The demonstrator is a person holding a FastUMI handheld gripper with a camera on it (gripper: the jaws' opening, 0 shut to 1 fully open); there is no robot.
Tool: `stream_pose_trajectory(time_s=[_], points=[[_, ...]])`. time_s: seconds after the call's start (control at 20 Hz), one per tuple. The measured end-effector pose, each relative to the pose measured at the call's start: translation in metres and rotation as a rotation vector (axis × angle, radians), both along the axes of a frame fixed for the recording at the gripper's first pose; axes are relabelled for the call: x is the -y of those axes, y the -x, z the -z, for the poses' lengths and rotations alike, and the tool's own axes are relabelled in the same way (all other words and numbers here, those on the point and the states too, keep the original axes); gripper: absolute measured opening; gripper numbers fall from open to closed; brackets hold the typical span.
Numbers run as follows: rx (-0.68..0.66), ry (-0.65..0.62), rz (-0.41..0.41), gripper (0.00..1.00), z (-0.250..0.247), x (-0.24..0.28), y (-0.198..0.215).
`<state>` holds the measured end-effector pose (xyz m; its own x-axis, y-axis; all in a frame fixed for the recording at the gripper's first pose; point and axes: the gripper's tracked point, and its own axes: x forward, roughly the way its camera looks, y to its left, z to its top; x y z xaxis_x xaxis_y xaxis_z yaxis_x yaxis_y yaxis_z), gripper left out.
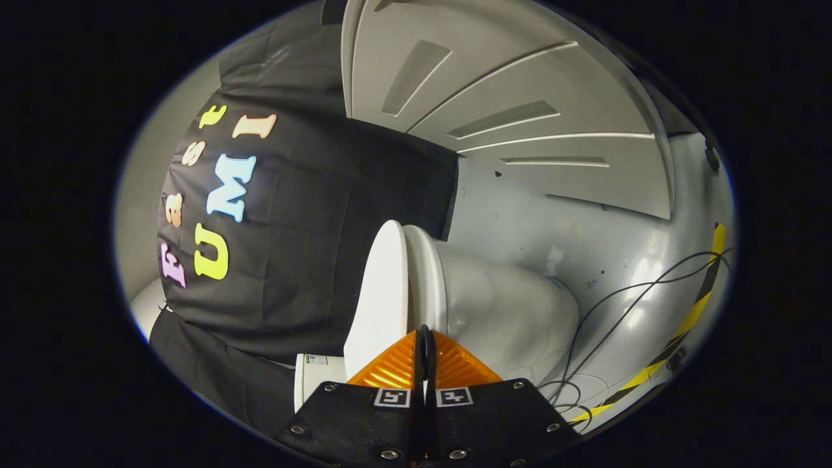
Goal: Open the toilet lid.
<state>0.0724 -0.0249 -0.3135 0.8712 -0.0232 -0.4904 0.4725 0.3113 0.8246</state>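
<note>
Gripper view: one toilet, its single lid just ahead of the two fingers, which are pressed together, grasping nothing. Several cables trail on the floor; the toilet's base is cut off.

So the floor here is a plain pale grey surface with a bit of shine and a few small dark scuffs. From my gripper, whose fingers sit pressed together with nothing between them, the floor spreads out ahead and off to one side. The white toilet stands directly on it, just ahead of my fingertips, and the whole view is rolled sideways. Some thin black cables lie loose on the floor beside the toilet base, looping around near my gripper. Beyond the cables, a strip of yellow and black hazard tape is stuck flat along the floor.
</note>
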Motion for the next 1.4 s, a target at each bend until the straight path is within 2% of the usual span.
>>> stream_pose_trajectory(time_s=[0.7, 1.4], points=[[0.069, 0.066, -0.020, 0.00, -0.079, -0.007, -0.012], [0.163, 0.197, -0.116, 0.00, -0.172, -0.046, -0.033]])
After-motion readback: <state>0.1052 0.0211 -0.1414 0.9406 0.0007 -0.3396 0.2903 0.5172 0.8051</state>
